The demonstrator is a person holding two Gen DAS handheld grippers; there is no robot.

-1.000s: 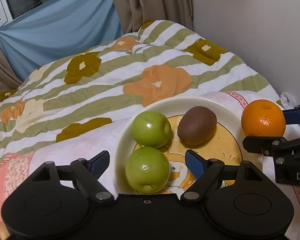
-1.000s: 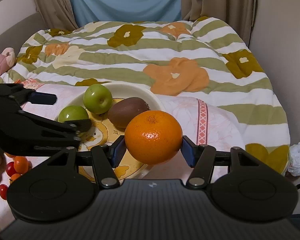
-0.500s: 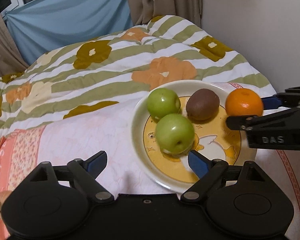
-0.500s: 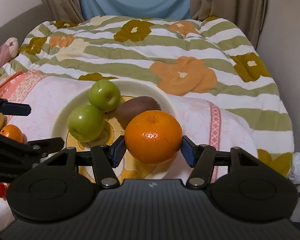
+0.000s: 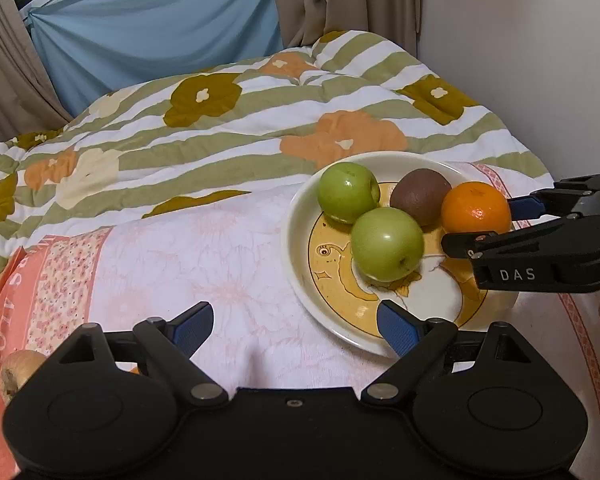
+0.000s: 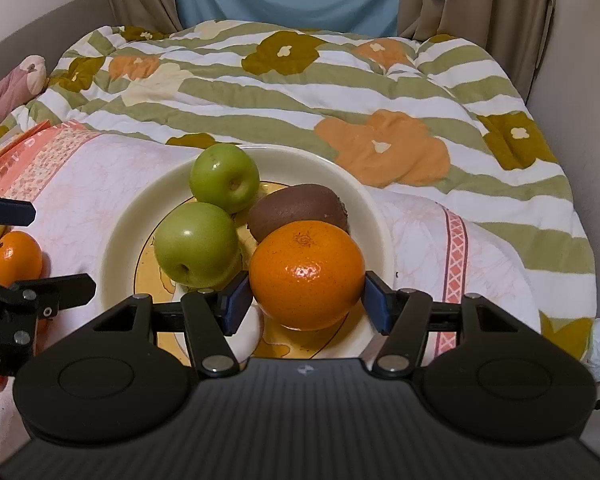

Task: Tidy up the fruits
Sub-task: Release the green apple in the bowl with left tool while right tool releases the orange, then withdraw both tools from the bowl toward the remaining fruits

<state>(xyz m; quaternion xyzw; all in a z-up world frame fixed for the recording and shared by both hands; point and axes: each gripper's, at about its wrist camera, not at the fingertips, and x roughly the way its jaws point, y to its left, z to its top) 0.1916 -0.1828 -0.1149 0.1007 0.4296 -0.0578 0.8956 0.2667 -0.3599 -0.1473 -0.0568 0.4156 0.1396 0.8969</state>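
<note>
Green apples: two, one far (image 6: 225, 178) and one near (image 6: 197, 243)
Kiwi: one (image 6: 297, 210)
Oranges: two, a large one (image 6: 306, 274) and a small one far left (image 6: 16, 257)
Plate: one (image 6: 124, 216)
Grippers: two, left gripper (image 5: 294, 326) and right gripper (image 6: 305, 303)

Whether the orange (image 6: 306, 274) actually rests on the plate (image 6: 124, 216) can't be told, its underside sits behind the right gripper (image 6: 304, 304). At the left edge of the right wrist frame, a small orange fruit (image 6: 16, 256) is half covered by the left gripper (image 6: 32, 252). Lower left of the left wrist frame, a tan lumpy thing (image 5: 18, 372) hides behind the gripper body, no idea what it is.
</note>
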